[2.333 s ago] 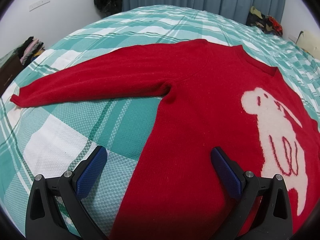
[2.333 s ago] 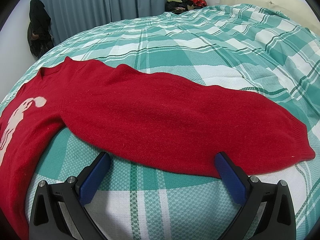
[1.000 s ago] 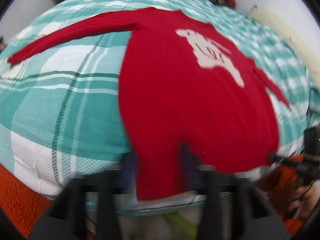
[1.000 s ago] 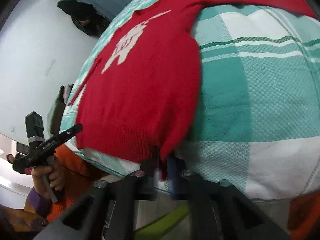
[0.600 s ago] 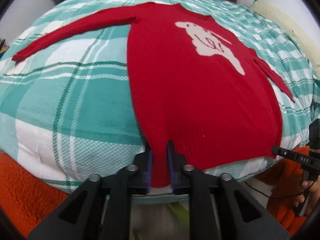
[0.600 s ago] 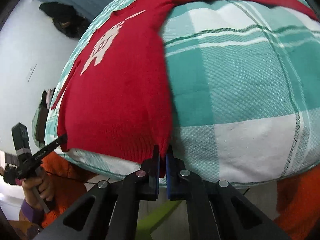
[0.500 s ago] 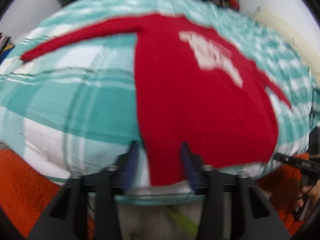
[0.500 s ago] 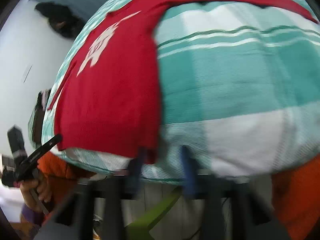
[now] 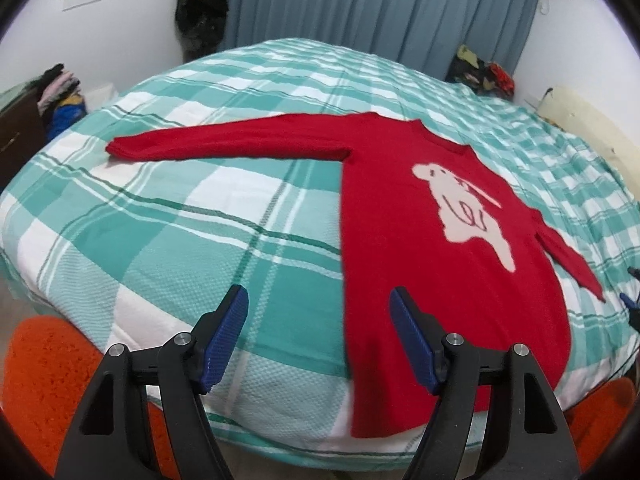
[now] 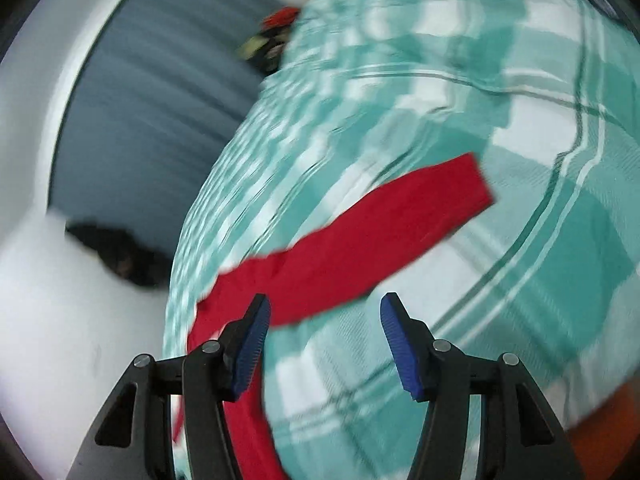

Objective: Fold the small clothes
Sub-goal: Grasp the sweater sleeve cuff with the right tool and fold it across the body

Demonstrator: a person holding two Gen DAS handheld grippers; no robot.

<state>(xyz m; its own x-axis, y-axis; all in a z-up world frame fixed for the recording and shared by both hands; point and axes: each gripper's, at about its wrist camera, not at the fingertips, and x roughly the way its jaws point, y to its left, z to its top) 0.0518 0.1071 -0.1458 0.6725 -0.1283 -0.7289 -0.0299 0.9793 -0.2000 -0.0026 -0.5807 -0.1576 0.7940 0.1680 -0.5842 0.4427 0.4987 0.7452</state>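
A red sweater (image 9: 432, 240) with a white animal figure lies flat, face up, on the green checked bed (image 9: 168, 240). Its left sleeve (image 9: 224, 146) stretches out to the left, and its hem hangs at the bed's near edge. My left gripper (image 9: 320, 336) is open and empty above the hem's left corner. In the blurred right wrist view, my right gripper (image 10: 324, 340) is open and empty, with the sweater's right sleeve (image 10: 360, 244) stretched out just beyond it.
An orange rug (image 9: 44, 384) lies on the floor at the bed's near edge. Blue curtains (image 9: 380, 8) hang behind the bed. Piles of clothes sit at the far left (image 9: 60, 88) and far right (image 9: 484, 72).
Both grippers were shut on the sweater's hem corners and have let go and opened. The left one has pulled back and risen; the right one has swung toward the right sleeve.
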